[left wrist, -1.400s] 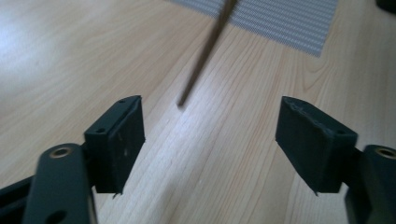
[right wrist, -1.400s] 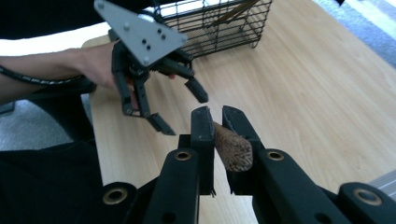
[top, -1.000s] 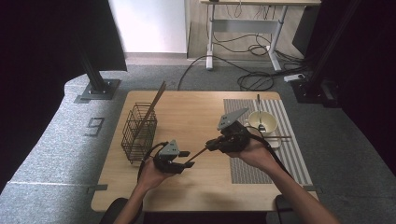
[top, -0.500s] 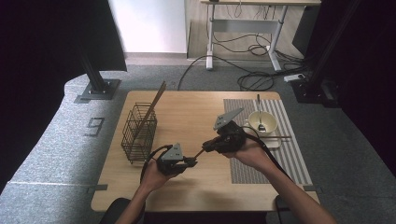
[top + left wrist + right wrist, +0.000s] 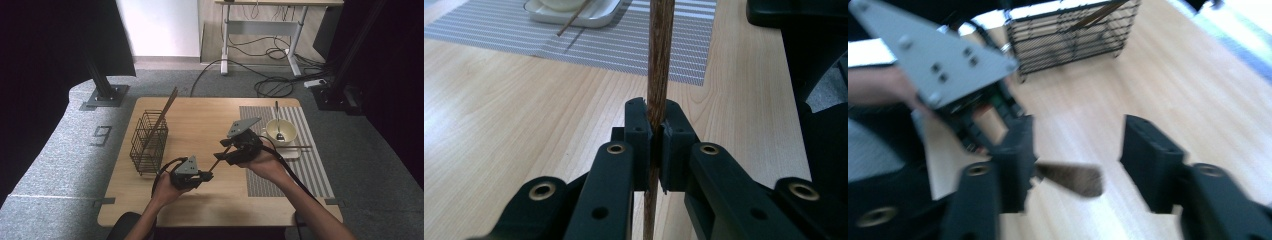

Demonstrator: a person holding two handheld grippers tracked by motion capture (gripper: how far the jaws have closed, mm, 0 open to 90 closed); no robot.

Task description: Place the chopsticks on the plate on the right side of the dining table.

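Pinching a long, dark-brown wooden chopstick (image 5: 659, 75) between the two black jaws of the left gripper (image 5: 202, 175), pads pressed tight on the shaft at its near end. Spreading wide at the right gripper (image 5: 226, 151), jaws well apart, with the blunt far end of that same stick lying in the gap between them, close to one jaw (too blurred in the right gripper view to tell whether it is touching).

Holding the stick above the pale wooden table (image 5: 200, 120), near its middle, long axis running up and to the right from the left gripper toward the right one. Pointing straight along the left gripper's line of sight, toward the grey striped placemat (image 5: 310, 165).

Standing at the left of the table: a black wire basket (image 5: 149, 142) with another brown stick (image 5: 162, 115) leaning out of it. Sitting on the placemat: a cream bowl (image 5: 280, 132) with a metal spoon (image 5: 277, 120) in it, and a thin stick (image 5: 285, 146) resting across the white tray (image 5: 292, 152) beneath.

Judging the next move as a handover: left hand nearer the basket, right hand nearer the bowl, either side able to take the stick onward. Needing first a firm close from the right, square across the shaft, or a slip is likely.
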